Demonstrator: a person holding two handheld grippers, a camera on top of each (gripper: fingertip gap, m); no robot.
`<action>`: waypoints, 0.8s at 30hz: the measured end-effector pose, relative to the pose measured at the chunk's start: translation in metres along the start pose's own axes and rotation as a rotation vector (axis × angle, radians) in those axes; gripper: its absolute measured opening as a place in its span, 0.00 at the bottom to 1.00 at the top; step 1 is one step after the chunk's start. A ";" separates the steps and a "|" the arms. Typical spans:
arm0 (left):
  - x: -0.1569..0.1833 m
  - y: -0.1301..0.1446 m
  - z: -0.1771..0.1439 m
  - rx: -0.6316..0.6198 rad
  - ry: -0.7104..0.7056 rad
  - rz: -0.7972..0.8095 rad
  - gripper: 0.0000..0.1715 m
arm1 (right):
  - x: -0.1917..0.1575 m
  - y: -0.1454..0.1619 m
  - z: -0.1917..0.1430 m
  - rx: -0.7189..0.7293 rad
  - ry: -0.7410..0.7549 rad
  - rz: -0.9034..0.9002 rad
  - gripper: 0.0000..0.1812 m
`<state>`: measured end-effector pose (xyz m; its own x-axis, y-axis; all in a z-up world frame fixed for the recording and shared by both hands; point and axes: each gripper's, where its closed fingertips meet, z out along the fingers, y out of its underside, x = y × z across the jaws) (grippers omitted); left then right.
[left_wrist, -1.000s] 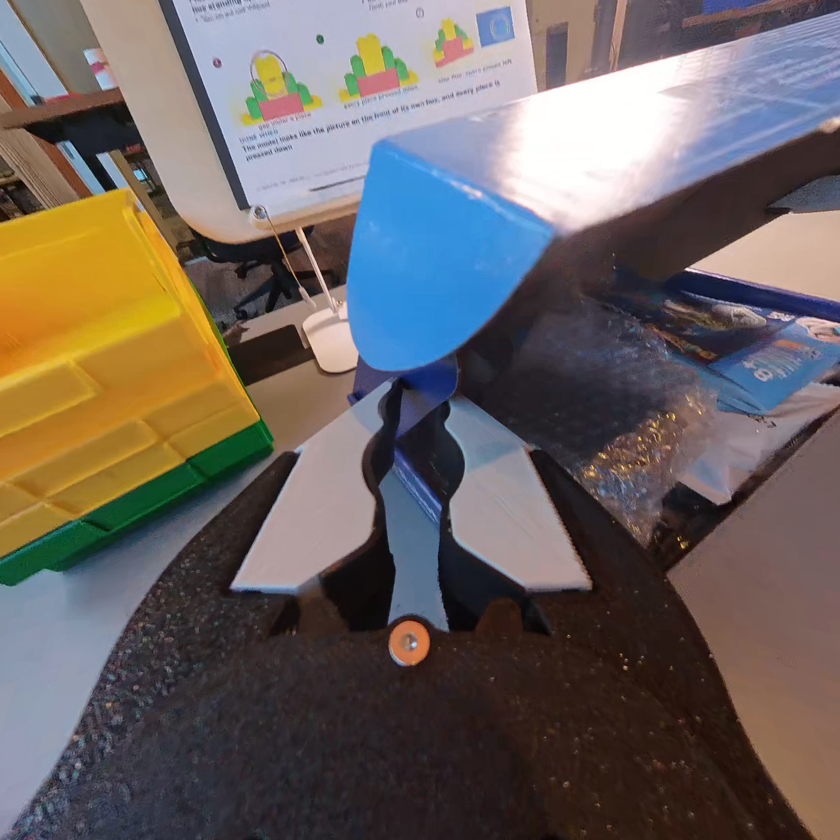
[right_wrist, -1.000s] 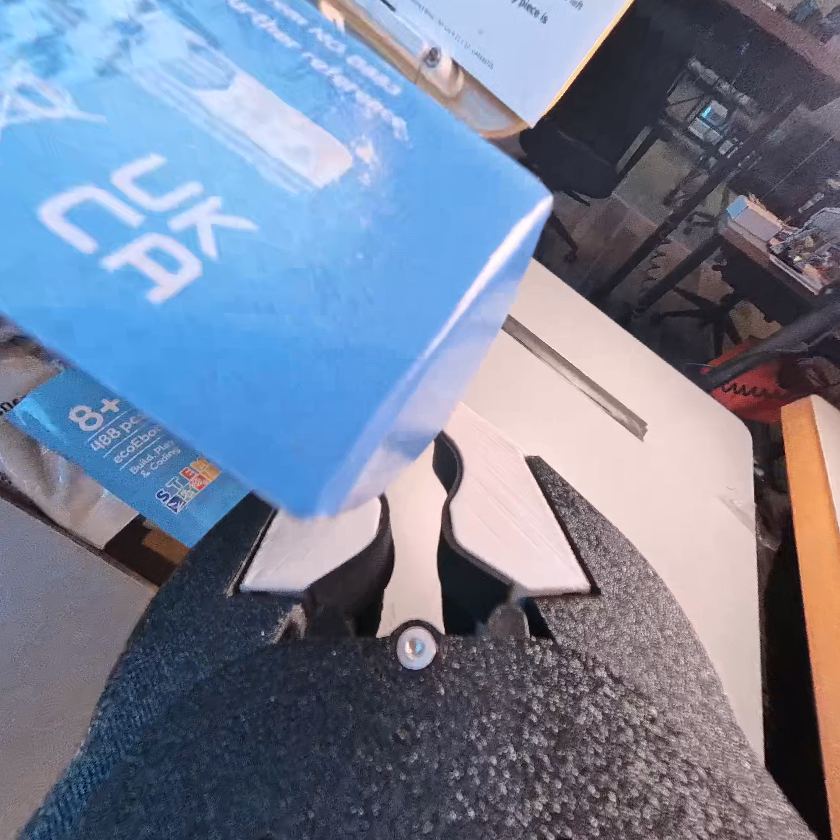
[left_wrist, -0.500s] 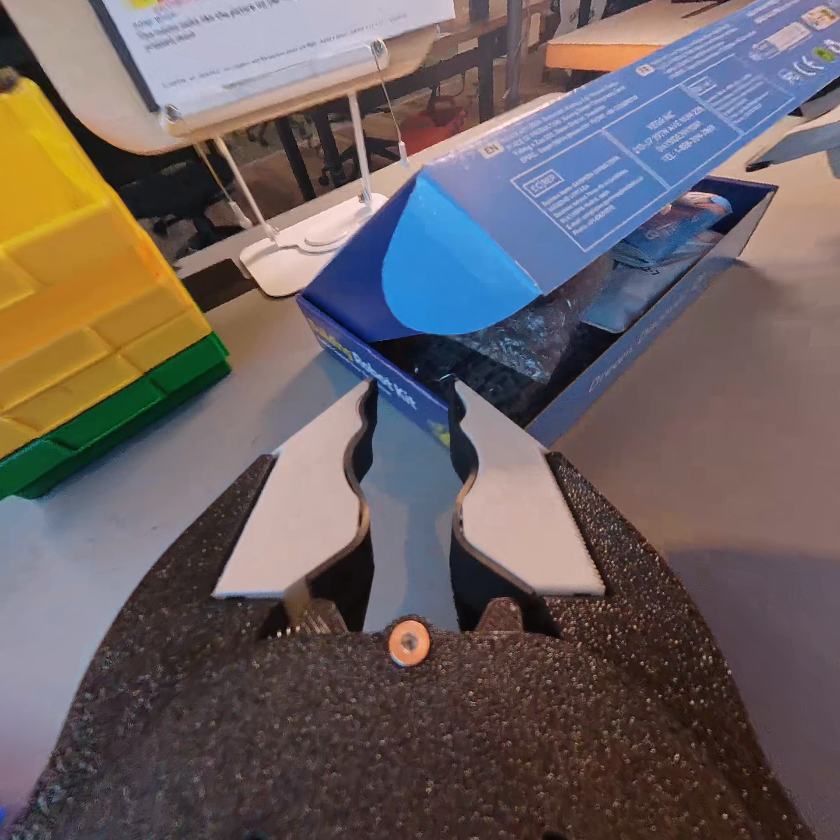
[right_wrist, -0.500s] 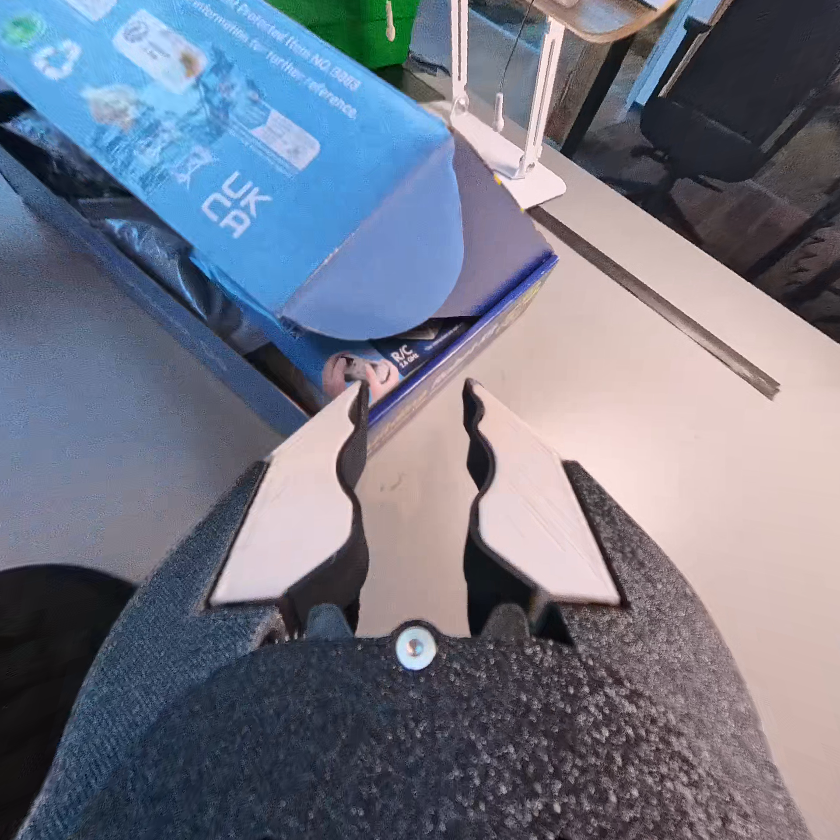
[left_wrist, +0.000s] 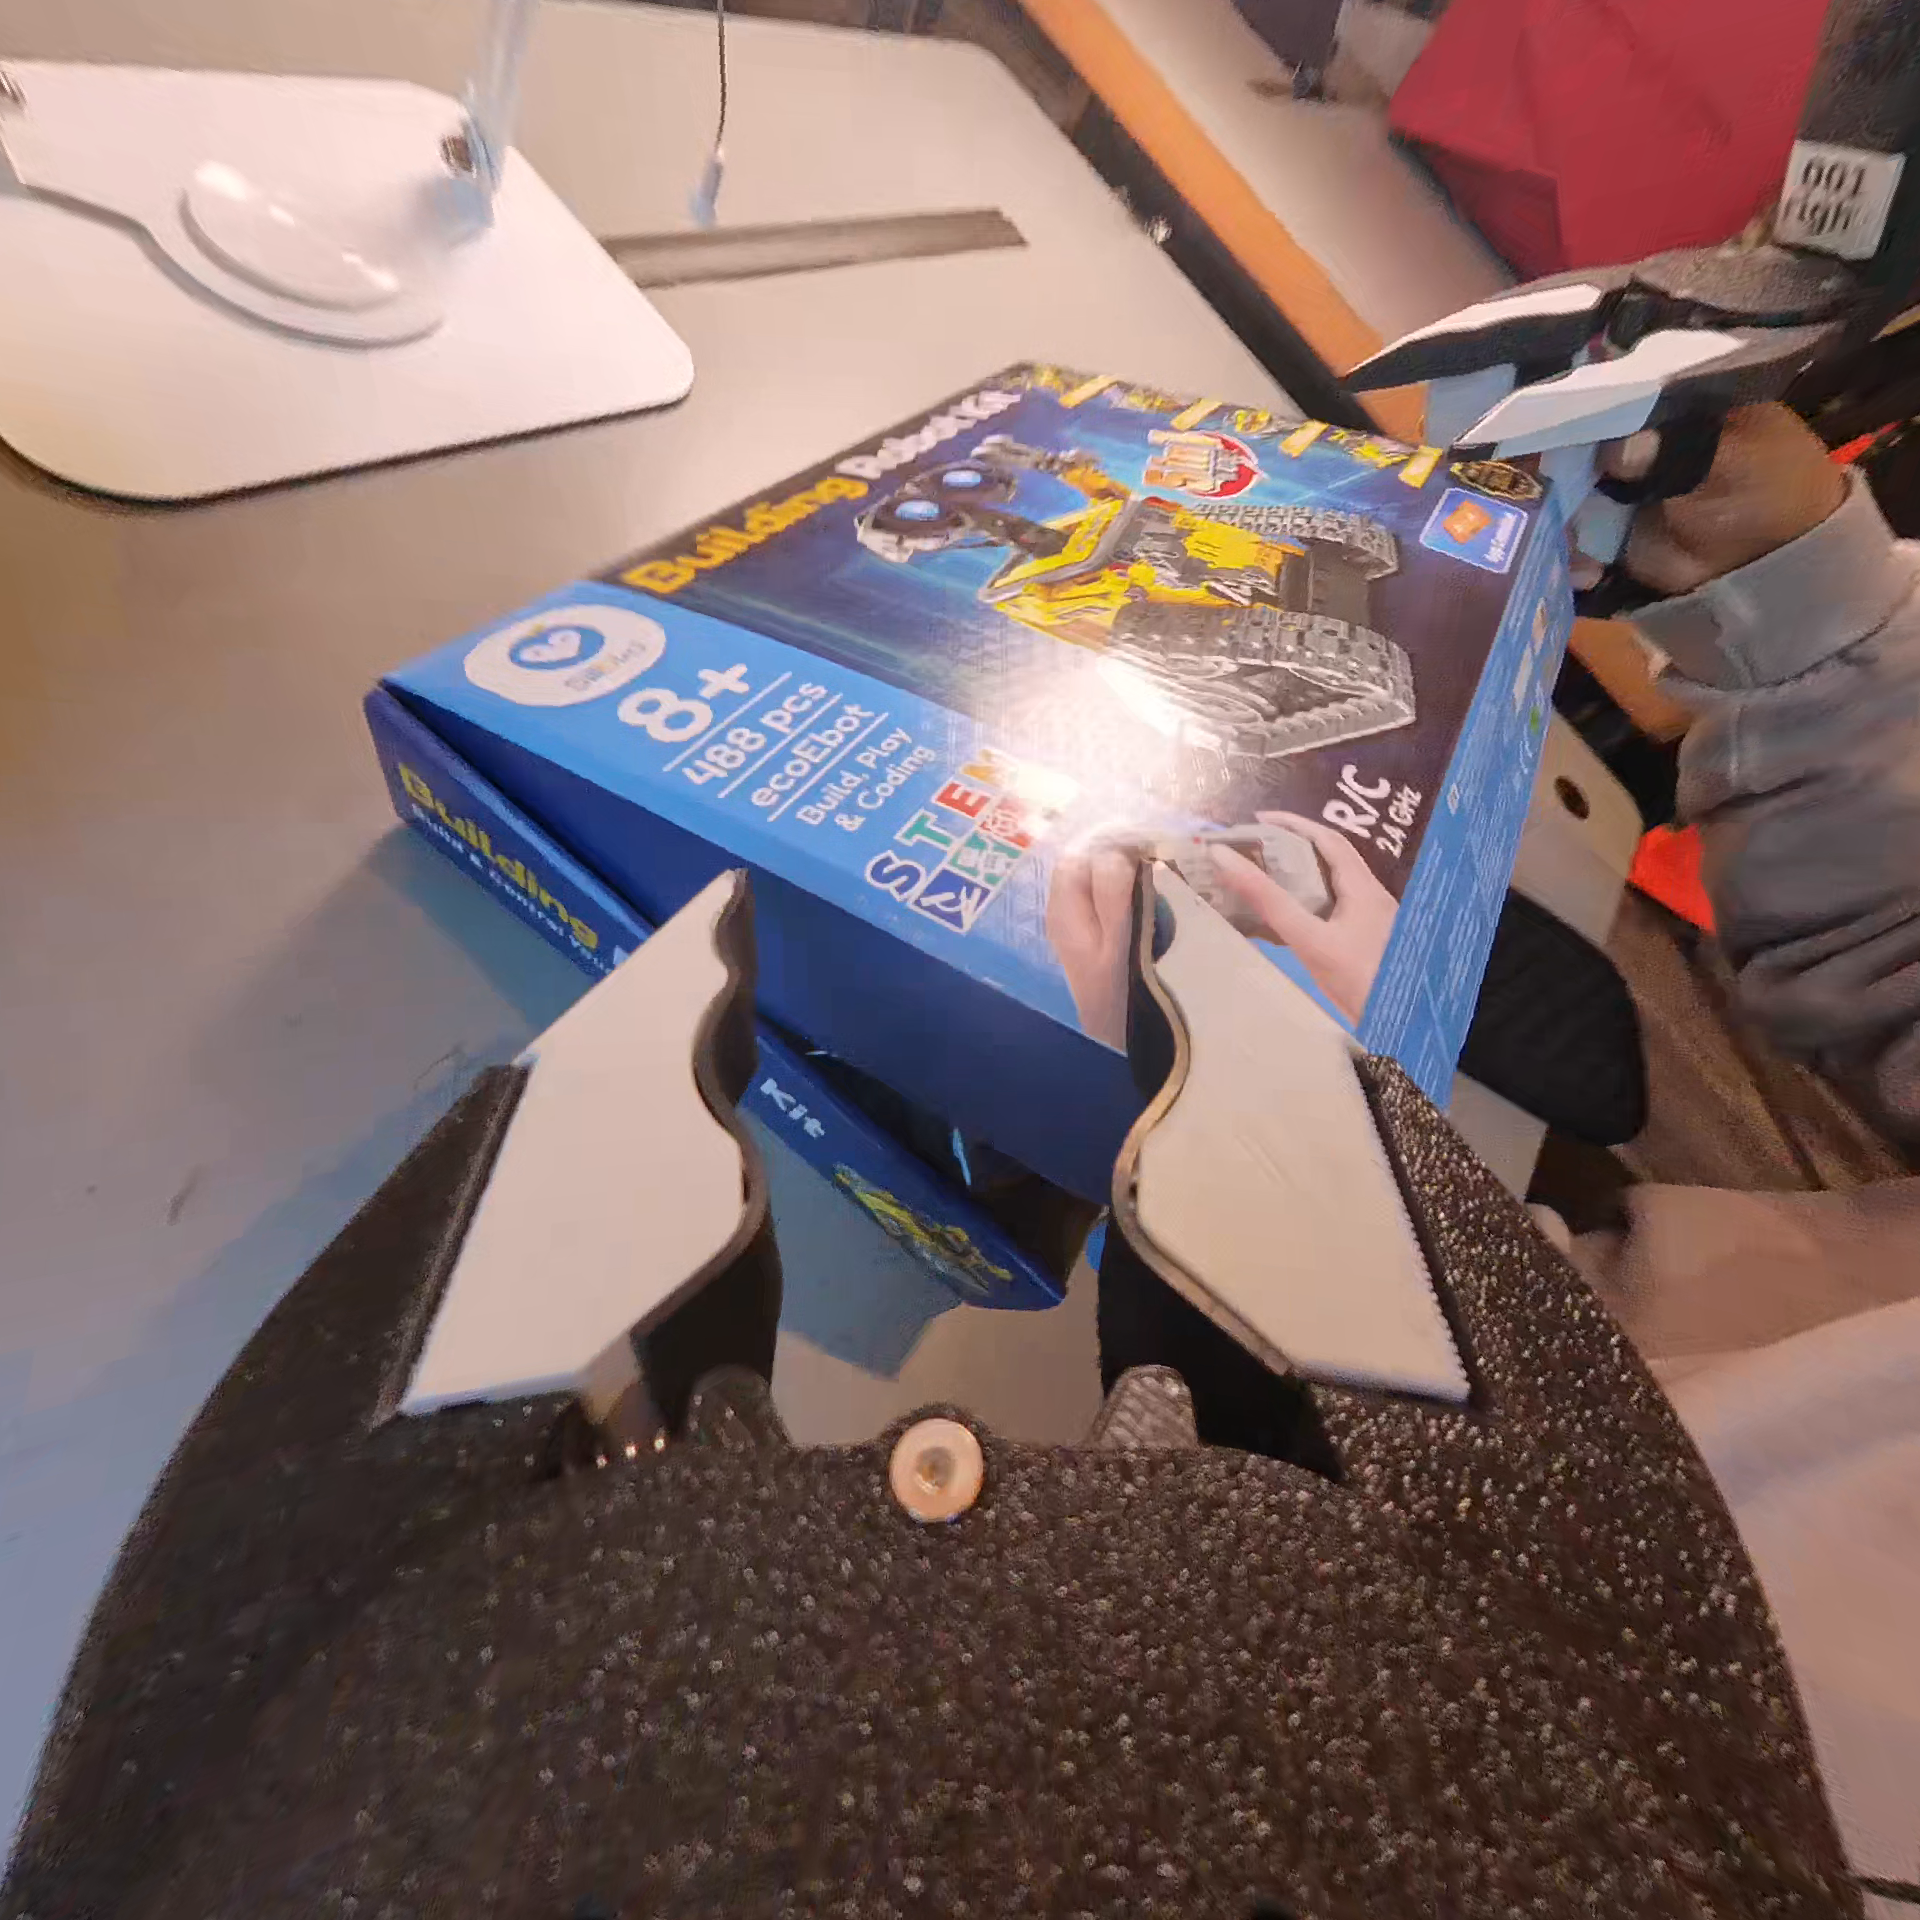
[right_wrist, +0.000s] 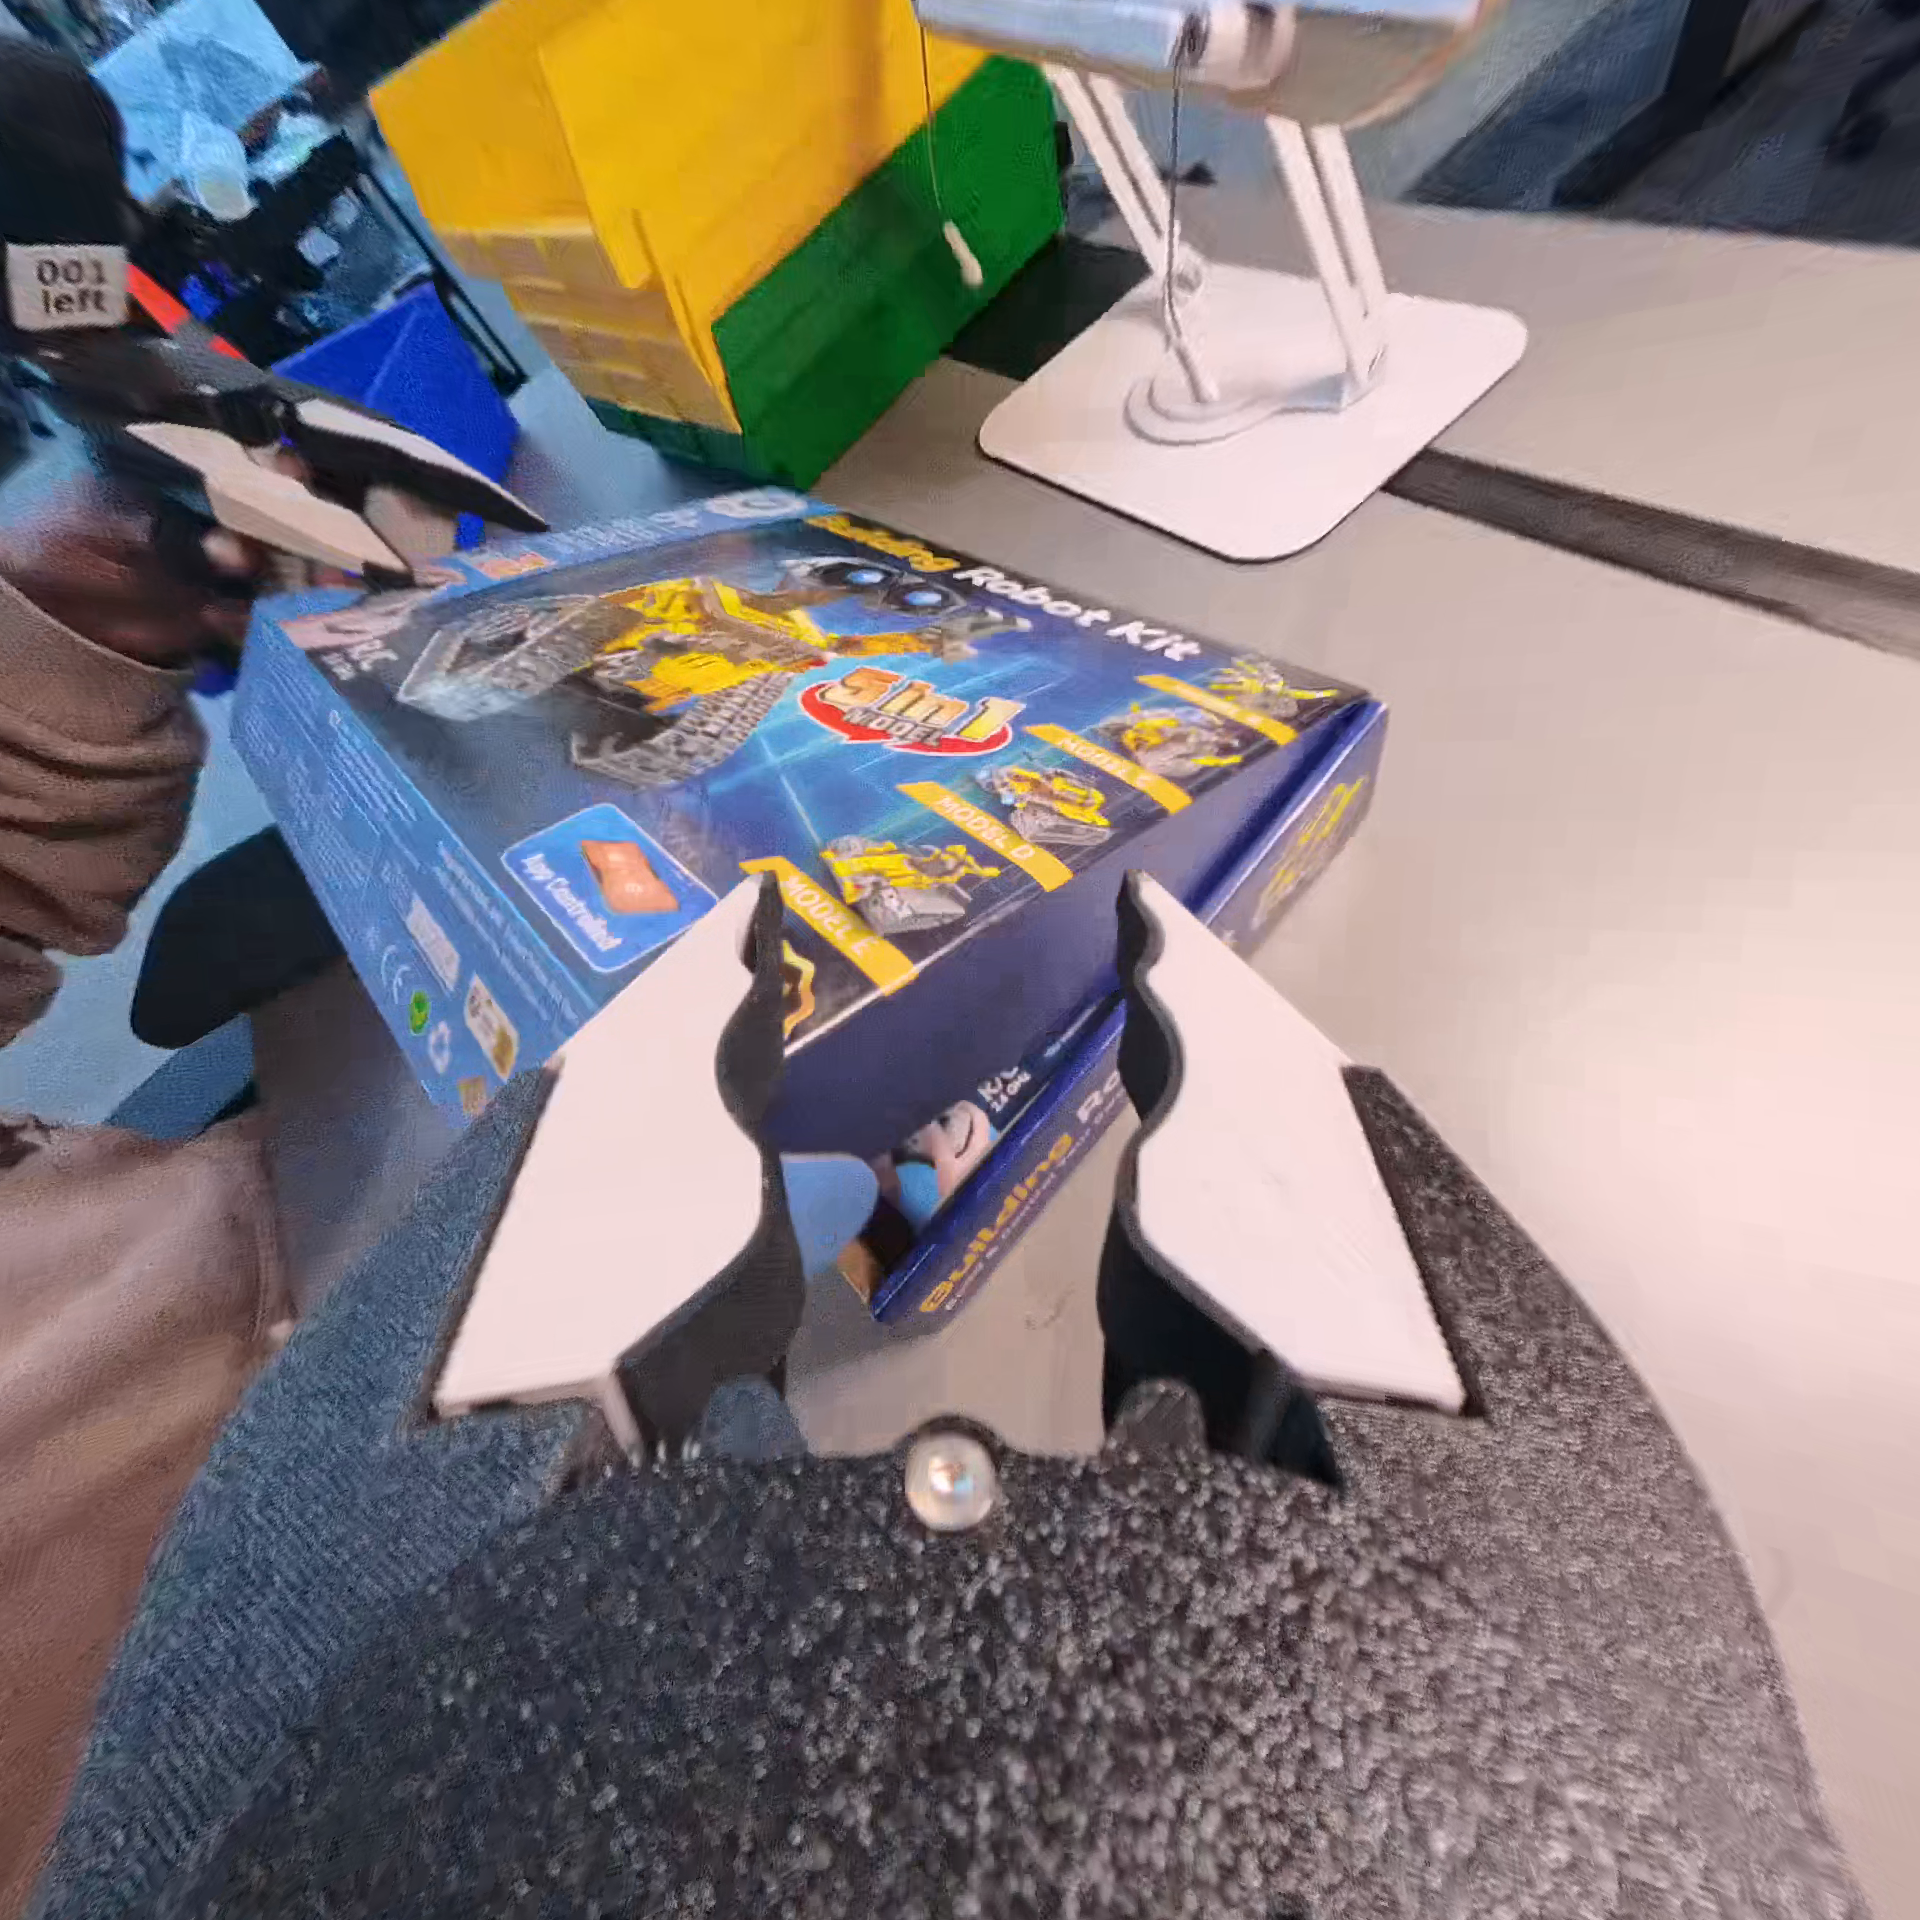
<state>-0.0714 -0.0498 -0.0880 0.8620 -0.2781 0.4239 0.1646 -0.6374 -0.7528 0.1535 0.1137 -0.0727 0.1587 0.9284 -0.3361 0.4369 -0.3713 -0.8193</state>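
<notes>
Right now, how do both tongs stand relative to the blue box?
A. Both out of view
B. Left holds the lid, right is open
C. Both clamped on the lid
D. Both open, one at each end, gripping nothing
D: the left tongs and right tongs gape open at opposite ends of the box, with nothing between their fingers.

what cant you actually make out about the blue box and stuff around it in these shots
- Contents of the blue box: hidden in both views by its lowered lid.
- Whether the lid is fully seated: the left gripper and right gripper fingers cover the near corners.
- Top of the white stand: cut off by the upper edge in both views.
- Yellow and green bin interior: blurred, turned away.
</notes>
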 end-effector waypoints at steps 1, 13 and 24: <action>-0.005 0.010 0.005 -0.020 -0.032 0.023 0.40 | 0.001 0.017 0.010 -0.053 -0.005 0.005 0.35; -0.011 0.053 0.020 0.207 -0.170 0.204 0.31 | -0.002 0.074 0.026 -0.024 0.047 -0.061 0.29; -0.005 0.046 0.002 0.263 -0.257 0.323 0.24 | -0.008 0.065 0.011 0.071 0.148 -0.205 0.33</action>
<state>-0.0673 -0.0756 -0.1258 0.9739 -0.2244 0.0344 -0.0440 -0.3352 -0.9411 0.1707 0.0818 -0.1284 0.2038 0.9746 -0.0924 0.4111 -0.1709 -0.8954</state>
